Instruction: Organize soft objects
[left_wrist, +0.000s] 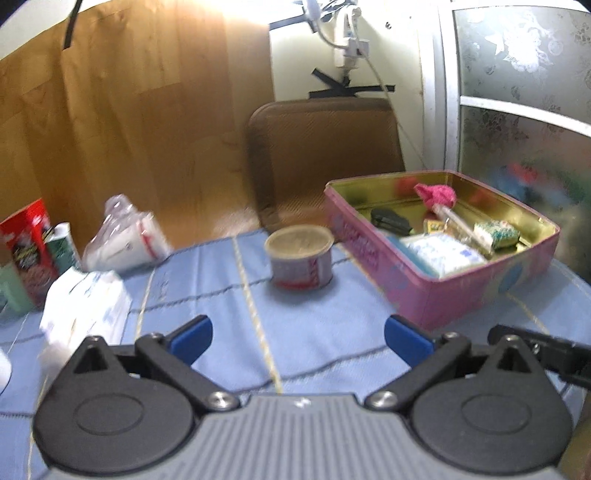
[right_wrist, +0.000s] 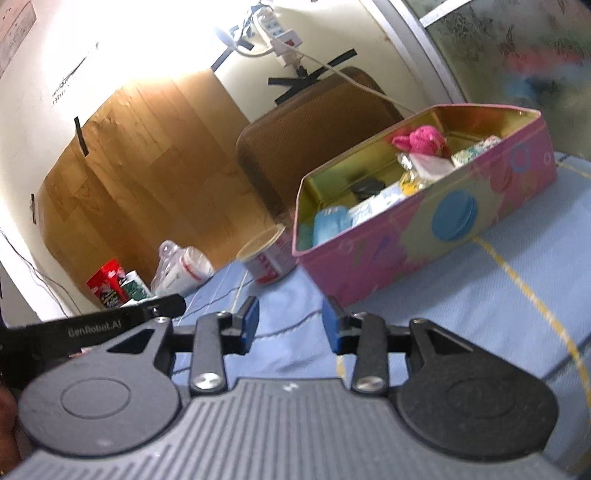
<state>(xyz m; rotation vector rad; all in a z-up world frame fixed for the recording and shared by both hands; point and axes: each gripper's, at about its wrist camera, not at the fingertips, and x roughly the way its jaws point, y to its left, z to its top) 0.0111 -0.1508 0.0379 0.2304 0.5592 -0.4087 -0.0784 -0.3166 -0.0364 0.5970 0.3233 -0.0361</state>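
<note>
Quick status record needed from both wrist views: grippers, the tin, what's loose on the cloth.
left gripper: open wide, nothing between the fingers
right gripper: open, narrower gap, nothing held
pink rectangular metal tin: lid off, on the blue checked tablecloth
tin contents: pink knitted item, white soft packet, sponge-like block, other small items
round short can: beside the tin
white tissue pack: loose on the cloth, left
</note>
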